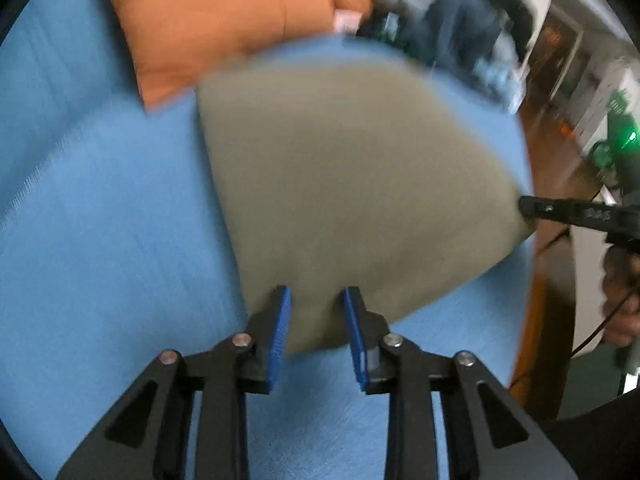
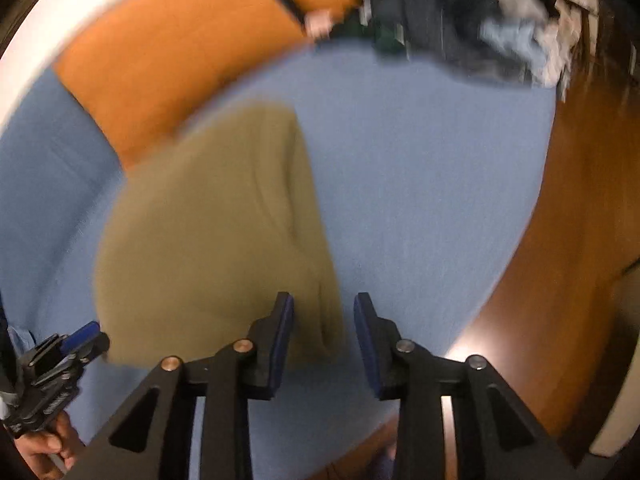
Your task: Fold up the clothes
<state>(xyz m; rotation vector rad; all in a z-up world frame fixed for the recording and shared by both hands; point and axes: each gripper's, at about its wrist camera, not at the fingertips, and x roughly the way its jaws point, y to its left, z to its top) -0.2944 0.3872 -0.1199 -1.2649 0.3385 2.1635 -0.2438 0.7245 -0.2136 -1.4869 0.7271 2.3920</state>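
A folded olive-green garment [image 1: 352, 192] lies flat on a blue sheet [image 1: 100, 240]. My left gripper [image 1: 316, 300] is open, its blue pads straddling the garment's near corner with nothing pinched. In the left wrist view the right gripper [image 1: 524, 205] touches the garment's right edge; only one dark finger shows there. In the right wrist view the same olive garment [image 2: 216, 232] lies left of centre, and my right gripper [image 2: 324, 306] is open over its near right corner. The left gripper [image 2: 86, 338] appears at the lower left, held by a hand [image 2: 44, 448]. Both views are motion-blurred.
An orange cushion [image 1: 224, 16] rests on the blue sheet behind the garment. A pile of dark and pale clothes [image 2: 472, 20] sits at the far edge. Brown wooden floor [image 2: 580, 220] borders the sheet on the right. Blue sheet [image 2: 420, 184] spreads right of the garment.
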